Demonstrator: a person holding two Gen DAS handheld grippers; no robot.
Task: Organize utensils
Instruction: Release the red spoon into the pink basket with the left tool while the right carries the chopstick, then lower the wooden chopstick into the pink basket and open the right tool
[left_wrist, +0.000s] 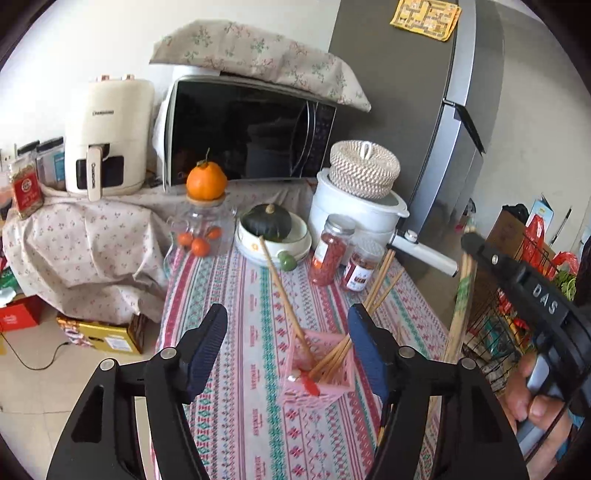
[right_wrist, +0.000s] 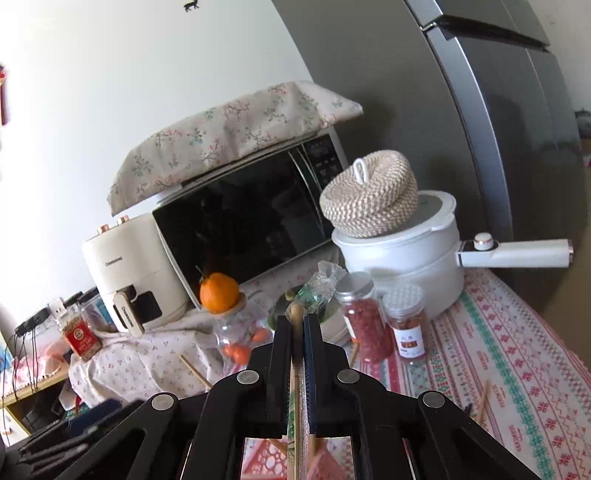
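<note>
A pink lattice utensil holder (left_wrist: 316, 373) stands on the patterned tablecloth, holding several wooden chopsticks (left_wrist: 284, 291) and a red-tipped utensil. My left gripper (left_wrist: 288, 343) is open, its blue pads on either side of the holder, just above it. My right gripper (right_wrist: 298, 325) is shut on a pair of wrapped wooden chopsticks (right_wrist: 295, 314), held upright. In the left wrist view the right gripper (left_wrist: 469, 240) hangs at the right, with the wrapped chopsticks (left_wrist: 460, 302) pointing down beside the holder. The holder's pink rim shows below the right gripper (right_wrist: 325, 461).
Behind the holder stand two red spice jars (left_wrist: 328, 251), a bowl with a dark squash (left_wrist: 271, 230), a glass jar with an orange on top (left_wrist: 205, 214), a white pot (left_wrist: 354, 210), microwave (left_wrist: 243, 133) and air fryer (left_wrist: 107, 140). A fridge (left_wrist: 424, 110) and wire basket (left_wrist: 517, 295) are right.
</note>
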